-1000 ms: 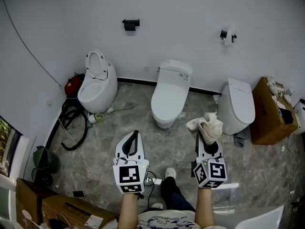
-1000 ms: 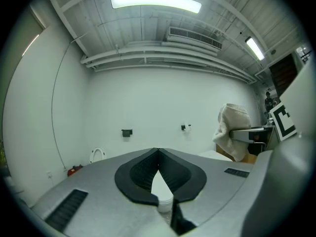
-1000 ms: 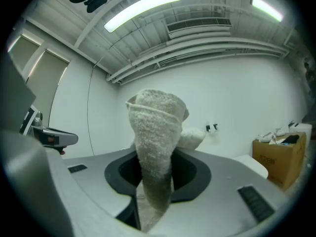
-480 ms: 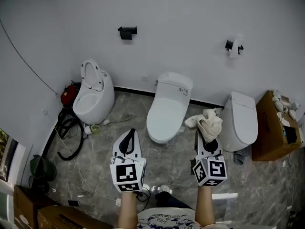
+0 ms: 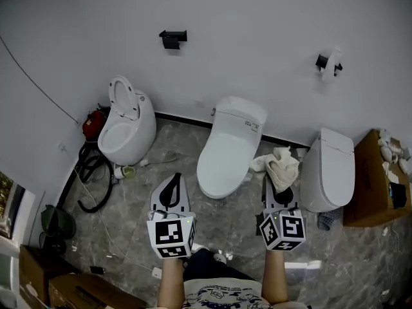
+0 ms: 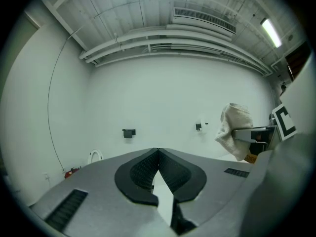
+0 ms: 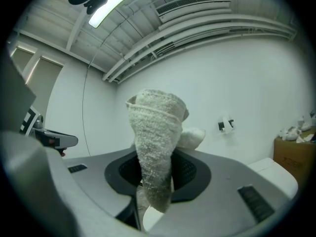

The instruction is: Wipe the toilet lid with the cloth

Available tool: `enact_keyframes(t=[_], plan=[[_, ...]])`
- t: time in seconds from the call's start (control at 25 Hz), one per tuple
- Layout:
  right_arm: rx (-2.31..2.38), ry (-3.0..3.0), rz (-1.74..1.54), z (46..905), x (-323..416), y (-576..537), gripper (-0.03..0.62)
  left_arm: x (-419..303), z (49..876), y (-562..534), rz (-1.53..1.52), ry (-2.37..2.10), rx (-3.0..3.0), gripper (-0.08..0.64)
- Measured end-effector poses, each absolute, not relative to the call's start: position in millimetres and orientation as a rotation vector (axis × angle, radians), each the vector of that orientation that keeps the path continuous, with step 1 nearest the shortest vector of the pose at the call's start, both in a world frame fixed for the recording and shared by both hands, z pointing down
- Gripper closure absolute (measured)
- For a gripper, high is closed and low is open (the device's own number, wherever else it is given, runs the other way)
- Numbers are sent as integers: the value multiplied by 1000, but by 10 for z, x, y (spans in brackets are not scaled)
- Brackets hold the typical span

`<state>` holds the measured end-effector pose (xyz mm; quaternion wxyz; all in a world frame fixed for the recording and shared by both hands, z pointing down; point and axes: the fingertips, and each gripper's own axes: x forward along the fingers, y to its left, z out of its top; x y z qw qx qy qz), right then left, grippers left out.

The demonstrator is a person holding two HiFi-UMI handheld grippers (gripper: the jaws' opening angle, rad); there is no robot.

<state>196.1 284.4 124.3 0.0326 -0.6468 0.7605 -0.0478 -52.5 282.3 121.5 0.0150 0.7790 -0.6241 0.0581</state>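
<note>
Writing: a small dark label (image 5: 248, 125) sits on the back part of the middle toilet (image 5: 239, 111), too small to read.
Left edge of floor: a toilet with raised lid (image 5: 125, 124) stands at the wall, with a black hose (image 5: 93, 179) and a red thing (image 5: 92, 124) beside it.
Left gripper (image 5: 174, 182): held level and pointing at the wall, over bare grey floor (image 5: 129, 224); its jaws are together, the pads touching at the tips.
Toilet lid (image 5: 225, 156): closed, white, between the two grippers and a little ahead of them; the floor in front of it lies free.
Cloth (image 5: 278, 166): white, bunched, clamped in the right gripper, just to the right of the toilet lid and apart from it.
Right gripper (image 5: 279, 188): level, jaws pressed on the cloth, which stands up past the tips.
Right edge of floor: a third toilet (image 5: 328, 169) with closed lid, then a cardboard box (image 5: 370, 179).
Arms: both forearms reach forward, side by side.
</note>
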Motion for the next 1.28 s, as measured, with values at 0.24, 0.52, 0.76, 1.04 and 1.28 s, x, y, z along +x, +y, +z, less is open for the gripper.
enact_keyframes(t=[0.24, 0.52, 0.76, 1.04, 1.28], plan=[[-2007, 2339, -169, 1346, 2019, 2496, 480, -482, 1324, 2436, 201, -1928, 2413, 557], [-2032, 2329, -158, 1411, 2086, 1902, 480, -367, 1418, 1791, 190, -1889, 2436, 557], [-2050, 2329, -144, 1469, 2016, 1164, 480, -444, 1498, 1019, 195, -1867, 2444, 557], [-2106, 2291, -152, 1486, 2015, 198, 480, -539, 1446, -41, 177, -1845, 2480, 557], [-2153, 2272, -174, 1567, 2015, -559, 480, -602, 1519, -880, 199, -1811, 2495, 557]])
